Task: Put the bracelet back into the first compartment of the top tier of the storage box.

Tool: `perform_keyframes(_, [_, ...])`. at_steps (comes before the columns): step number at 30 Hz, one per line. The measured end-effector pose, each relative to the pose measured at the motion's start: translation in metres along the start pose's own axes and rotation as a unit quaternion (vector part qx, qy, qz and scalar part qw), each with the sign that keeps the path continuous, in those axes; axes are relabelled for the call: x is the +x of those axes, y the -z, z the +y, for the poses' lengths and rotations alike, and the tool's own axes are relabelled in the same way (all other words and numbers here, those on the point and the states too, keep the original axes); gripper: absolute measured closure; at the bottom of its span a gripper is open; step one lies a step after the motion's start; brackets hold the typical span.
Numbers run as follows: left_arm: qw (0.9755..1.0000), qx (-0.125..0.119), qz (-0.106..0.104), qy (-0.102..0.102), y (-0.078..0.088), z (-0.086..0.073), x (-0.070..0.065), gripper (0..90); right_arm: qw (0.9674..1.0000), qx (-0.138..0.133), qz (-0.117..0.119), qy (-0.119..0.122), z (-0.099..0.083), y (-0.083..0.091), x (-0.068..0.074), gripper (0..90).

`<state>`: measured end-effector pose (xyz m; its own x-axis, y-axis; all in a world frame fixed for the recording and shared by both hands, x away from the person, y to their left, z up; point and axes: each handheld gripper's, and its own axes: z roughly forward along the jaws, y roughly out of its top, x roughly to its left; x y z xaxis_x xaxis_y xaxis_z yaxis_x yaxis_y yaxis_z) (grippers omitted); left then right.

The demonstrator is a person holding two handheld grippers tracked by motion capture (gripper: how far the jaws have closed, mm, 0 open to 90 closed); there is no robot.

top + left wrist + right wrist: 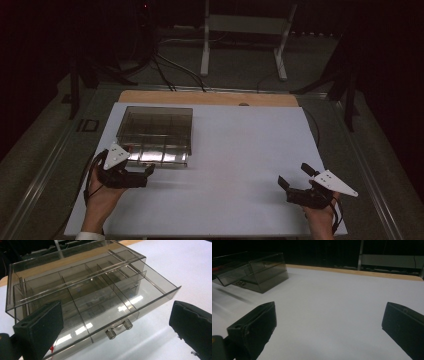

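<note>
Drawer (105, 305) of the clear box (155, 127) stands pulled out, empty; our left tool (148, 172), spread, faces its knob (119, 329), our right tool (295, 182) spread, idle.

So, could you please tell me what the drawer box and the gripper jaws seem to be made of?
The drawer box looks like smoke-tinted clear plastic, probably acrylic: glossy, with light glints, and its dividers and the table show through. Its knob looks like clear plastic too. The left gripper has matte black jaws, possibly foam or rubber faced, with a slightly ragged edge.
</note>
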<state>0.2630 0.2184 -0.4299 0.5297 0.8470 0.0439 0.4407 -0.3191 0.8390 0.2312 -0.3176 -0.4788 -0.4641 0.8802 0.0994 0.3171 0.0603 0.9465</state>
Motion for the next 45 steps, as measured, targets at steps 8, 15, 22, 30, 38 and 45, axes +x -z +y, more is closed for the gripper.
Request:
perform_keyframes(8, [1.0,0.002,-0.006,-0.002,0.0,-0.002,-0.005,1.0,1.0,0.0,0.0,0.0,0.0,0.0,0.0,0.0])
perform_keyframes(15, [0.9999,0.007,-0.014,0.0,-0.002,-0.004,-0.008,1.1,1.0,0.0,0.0,0.0,0.0,0.0,0.0,0.0])
perform_keyframes(22, [0.9997,0.015,-0.021,0.002,-0.002,-0.007,-0.011,1.2,1.0,0.0,0.0,0.0,0.0,0.0,0.0,0.0])
perform_keyframes(30, [0.9991,0.022,-0.036,0.006,-0.001,-0.01,-0.011,1.6,1.0,0.0,0.0,0.0,0.0,0.0,0.0,0.0])
perform_keyframes(38, [0.9991,0.034,-0.018,0.016,-0.003,-0.013,-0.012,5.0,1.0,0.0,0.0,0.0,0.0,0.0,0.0,0.0])
perform_keyframes(45, [0.9996,0.023,0.005,0.016,0.002,-0.016,-0.009,35.2,1.0,0.001,0.0,0.001,0.0,0.0,0.0,0.0])
